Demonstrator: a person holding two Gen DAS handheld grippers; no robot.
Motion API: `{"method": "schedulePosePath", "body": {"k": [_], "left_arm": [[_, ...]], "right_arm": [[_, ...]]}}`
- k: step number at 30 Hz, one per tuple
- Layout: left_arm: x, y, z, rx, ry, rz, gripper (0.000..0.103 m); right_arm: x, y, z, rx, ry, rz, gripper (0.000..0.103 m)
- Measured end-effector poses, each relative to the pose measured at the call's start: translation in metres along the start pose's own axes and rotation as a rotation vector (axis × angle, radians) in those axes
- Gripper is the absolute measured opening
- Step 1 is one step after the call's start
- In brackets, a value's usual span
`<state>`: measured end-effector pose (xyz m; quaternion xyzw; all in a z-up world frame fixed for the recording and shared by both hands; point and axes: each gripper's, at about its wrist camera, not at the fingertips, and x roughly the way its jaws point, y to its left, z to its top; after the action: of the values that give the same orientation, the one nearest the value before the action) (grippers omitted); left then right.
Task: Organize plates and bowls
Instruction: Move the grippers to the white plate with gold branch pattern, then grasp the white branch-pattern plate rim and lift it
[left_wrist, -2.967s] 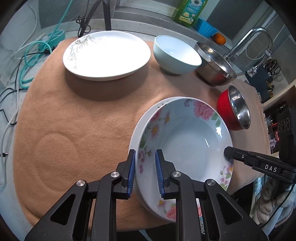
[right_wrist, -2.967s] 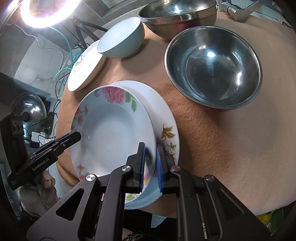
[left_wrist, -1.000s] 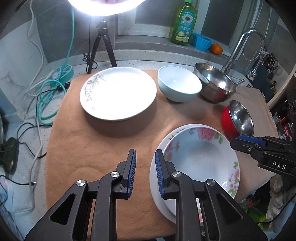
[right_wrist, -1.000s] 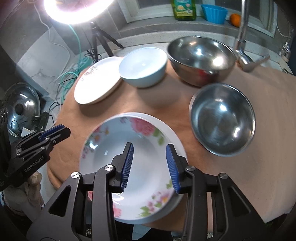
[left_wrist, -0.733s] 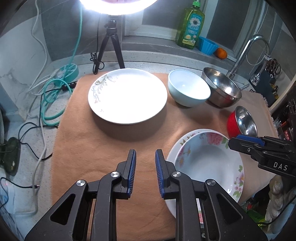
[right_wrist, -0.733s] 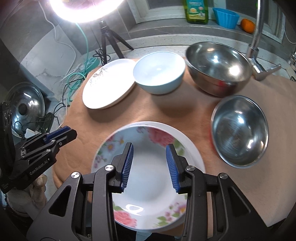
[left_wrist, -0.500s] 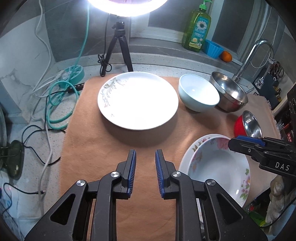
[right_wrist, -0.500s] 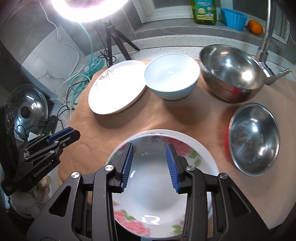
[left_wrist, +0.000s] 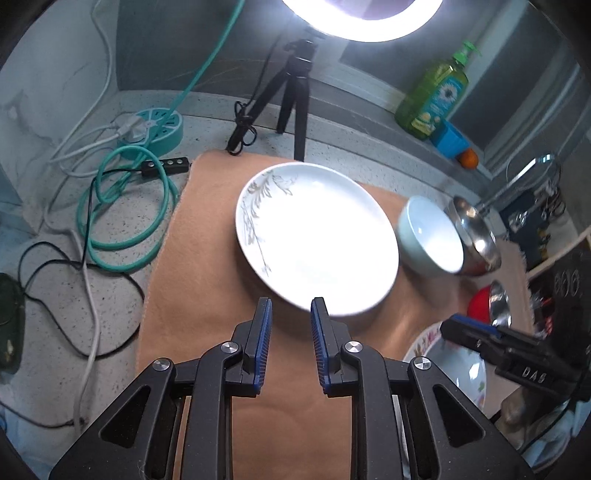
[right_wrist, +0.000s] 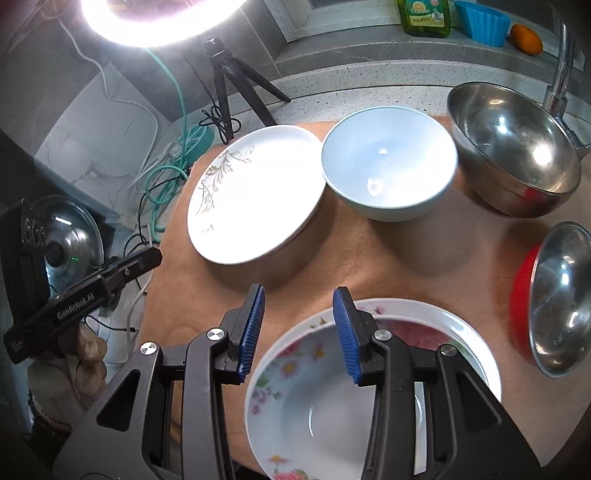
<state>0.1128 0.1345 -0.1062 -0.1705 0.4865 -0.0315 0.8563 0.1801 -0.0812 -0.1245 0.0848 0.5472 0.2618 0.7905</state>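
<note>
Nearest in the right wrist view, the right gripper (right_wrist: 297, 328) hangs with its blue pads apart and nothing between them, over the far left rim of a flowered deep plate (right_wrist: 295, 406). That plate sits inside a second, flatter white plate (right_wrist: 476, 347) at the near edge of the tan cloth (right_wrist: 388, 266), so two plates are stacked there.

The left gripper (left_wrist: 290, 341) hovers over bare cloth on the left, its pads a narrow gap apart and empty, their tips just short of the near rim of a third plate. A gloved hand (right_wrist: 85, 354) holds it, seen at the left of the right wrist view.

Farther back, left of centre, lies that single white plate with a leaf pattern (right_wrist: 255, 195), alone on the cloth. Just to its right stands one pale blue bowl (right_wrist: 388, 166), rim nearly touching the plate. Right of that is one large steel bowl (right_wrist: 513, 147). Nearer, at the right edge, sits one red bowl with a steel inside (right_wrist: 554, 299). That makes three plates and three bowls.

Beyond the cloth stand a tripod (right_wrist: 229, 85) under a ring light (right_wrist: 155, 18), a green coiled cable (left_wrist: 125, 206), a soap bottle (left_wrist: 432, 99), a blue cup (right_wrist: 484, 18), an orange (right_wrist: 526, 37) and a tap (right_wrist: 561, 74).
</note>
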Motion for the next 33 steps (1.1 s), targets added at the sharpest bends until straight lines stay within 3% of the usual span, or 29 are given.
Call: {"method": "schedulePosePath", "body": {"k": [7,22,33], "left_arm": [[0.024,0.03,0.035,-0.06,0.02,-0.059,0.02],[0.075,0.041,0.082,-0.016,0.052,-0.108,0.02],[0.1,0.044,0.095,0.009,0.089,-0.081,0.02]], "right_arm": [[0.025,-0.001,0.017,0.064,0.017,0.01,0.04],[0.06,-0.015,0.037,0.191,0.034,-0.006,0.039],[0.076,-0.013,0.046,0.186,0.045,-0.023,0.024]]}}
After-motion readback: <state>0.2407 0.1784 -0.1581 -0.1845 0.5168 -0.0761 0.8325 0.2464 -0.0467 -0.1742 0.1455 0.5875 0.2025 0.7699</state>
